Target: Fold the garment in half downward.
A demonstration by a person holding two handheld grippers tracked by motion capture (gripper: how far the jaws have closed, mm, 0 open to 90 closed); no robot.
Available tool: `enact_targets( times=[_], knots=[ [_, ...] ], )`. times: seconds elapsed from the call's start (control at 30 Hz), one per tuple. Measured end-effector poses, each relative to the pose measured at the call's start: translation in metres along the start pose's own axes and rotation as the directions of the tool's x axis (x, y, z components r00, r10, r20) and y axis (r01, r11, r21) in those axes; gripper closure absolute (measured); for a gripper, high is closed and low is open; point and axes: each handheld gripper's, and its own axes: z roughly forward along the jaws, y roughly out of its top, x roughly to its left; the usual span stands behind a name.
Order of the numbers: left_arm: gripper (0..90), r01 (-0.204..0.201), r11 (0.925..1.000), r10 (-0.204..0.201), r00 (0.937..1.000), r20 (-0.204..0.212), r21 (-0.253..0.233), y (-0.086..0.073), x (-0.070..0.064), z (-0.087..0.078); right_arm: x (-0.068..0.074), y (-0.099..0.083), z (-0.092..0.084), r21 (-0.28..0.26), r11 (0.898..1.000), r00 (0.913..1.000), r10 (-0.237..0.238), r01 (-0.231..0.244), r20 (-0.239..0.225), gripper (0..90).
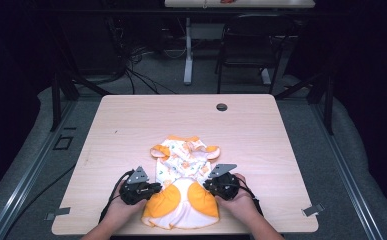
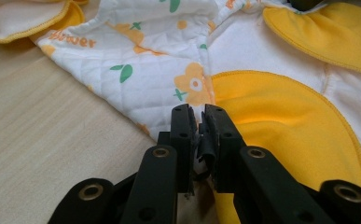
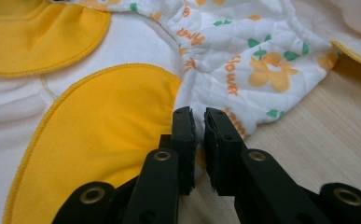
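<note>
Lying near the front edge of the desk (image 1: 261, 125) is a small quilted garment (image 1: 183, 187), white with orange flowers and green leaves, its wide yellow-patched end toward the person and the narrower printed part pointing away. Both of the person's hands come in from below, one at each side of that near end. The left gripper (image 2: 197, 122) is clenched on the garment's left edge, right where the flowered quilting meets a yellow patch; a pinch of cloth sits between its nearly closed black jaws. The right gripper (image 3: 197, 122) is clenched likewise on the opposite edge, its jaws pressed on the seam between a yellow patch and the printed fabric. Beyond the desk stand a dark chair (image 1: 251, 45) and loose cables (image 1: 131, 60) on the floor.
</note>
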Motion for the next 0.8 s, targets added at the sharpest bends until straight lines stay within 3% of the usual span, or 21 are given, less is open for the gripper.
enact_targets(
  times=[0.17,0.33,0.57,0.8],
  knots=[
    [80.5,0.005,0.9999,-0.005,1.0,0.003,-0.009,0.003,0.002,-0.001,0.0,0.002,-0.002,-0.005,1.0,1.0,0.007,-0.007,-0.004,80.4],
    [81.2,0.003,0.9996,-0.003,0.9996,-0.028,-0.027,0.014,0.01,-0.003,-0.006,0.014,-0.01,-0.059,0.998,0.9996,0.024,-0.025,-0.016,83.7],
    [87.3,0.024,0.9987,-0.026,0.999,-0.037,-0.044,0.04,0.028,0.003,-0.029,0.034,-0.01,-0.053,0.998,0.999,0.044,-0.044,0.0,89.5],
    [89.8,0.025,0.9981,-0.028,0.9978,-0.059,-0.057,0.079,0.053,0.011,-0.051,0.065,-0.006,-0.041,0.998,0.9987,0.043,-0.042,0.029,89.9]
  ],
)
